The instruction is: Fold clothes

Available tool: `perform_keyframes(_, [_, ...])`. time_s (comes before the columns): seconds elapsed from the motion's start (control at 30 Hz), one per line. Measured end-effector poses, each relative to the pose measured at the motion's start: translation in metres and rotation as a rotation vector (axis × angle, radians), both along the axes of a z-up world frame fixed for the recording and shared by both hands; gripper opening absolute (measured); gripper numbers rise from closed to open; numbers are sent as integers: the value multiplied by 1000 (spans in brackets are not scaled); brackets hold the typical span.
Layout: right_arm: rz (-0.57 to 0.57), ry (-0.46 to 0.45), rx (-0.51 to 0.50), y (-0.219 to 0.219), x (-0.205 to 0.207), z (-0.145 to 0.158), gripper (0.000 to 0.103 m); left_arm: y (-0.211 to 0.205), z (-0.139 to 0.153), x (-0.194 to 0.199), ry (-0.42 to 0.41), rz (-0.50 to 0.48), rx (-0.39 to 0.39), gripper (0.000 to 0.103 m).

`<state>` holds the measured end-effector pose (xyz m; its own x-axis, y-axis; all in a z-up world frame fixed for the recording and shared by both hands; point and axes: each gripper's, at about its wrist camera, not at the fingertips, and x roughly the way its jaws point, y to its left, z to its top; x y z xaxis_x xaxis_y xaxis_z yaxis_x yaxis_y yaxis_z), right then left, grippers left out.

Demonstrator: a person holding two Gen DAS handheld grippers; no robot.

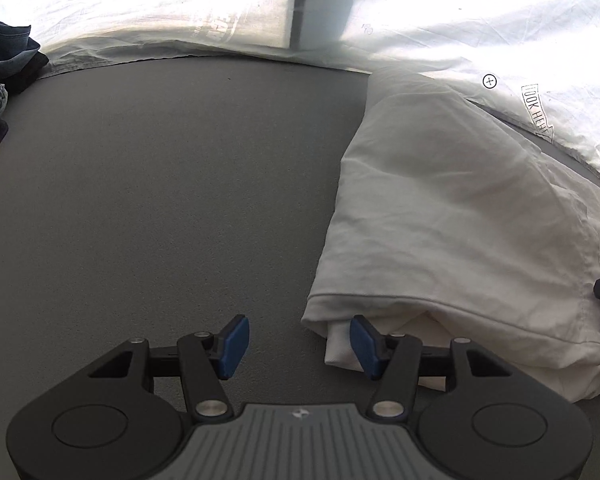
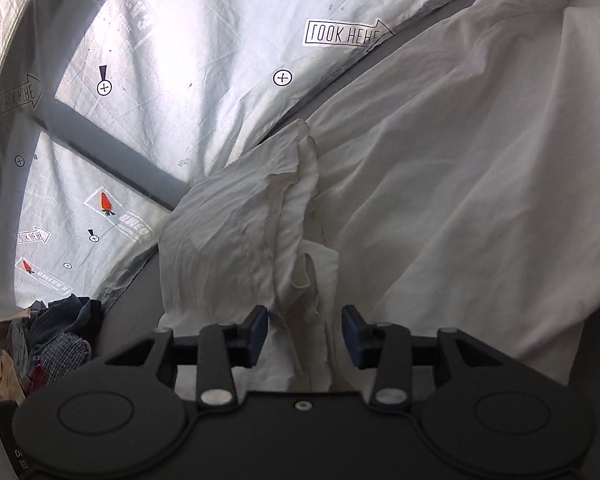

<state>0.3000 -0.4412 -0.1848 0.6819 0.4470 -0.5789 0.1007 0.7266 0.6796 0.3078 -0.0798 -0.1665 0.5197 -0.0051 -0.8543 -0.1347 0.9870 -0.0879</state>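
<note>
Left wrist: left gripper [image 1: 299, 346] jaws apart, white garment [image 1: 452, 216] beside; right gripper [image 2: 305, 336] jaws apart over its folds.

Grey tabletop [image 1: 160, 200] lying open centre; folded white garment [image 1: 460, 220] blocking right side, clothes pile [image 1: 4, 64] crowding far-left edge.

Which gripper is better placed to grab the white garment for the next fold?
Probably right. The right gripper hangs open right over a bunched ridge of the white garment, cloth between its pads. The left gripper is open mostly over bare grey table, at the garment's edge.
</note>
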Motion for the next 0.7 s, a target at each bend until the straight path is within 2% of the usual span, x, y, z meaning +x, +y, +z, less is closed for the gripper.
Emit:
perform_keyframes(0.07, [-26,-18,31,-7,2,3,55,1,8,5,-22,-5,9,57])
perform_keyframes(0.27, [-56,-12,79,-24,28,-3,57,7,28,31,-67,21,1,58])
perform_keyframes(0.47, [-88,-11,184,-32,73,-12,58,-7,18,70,-20,-38,25,61])
perform_keyframes(0.7, [-58,20,164,-21,138,-26,58,-19,-1,104,39,-85,52,62])
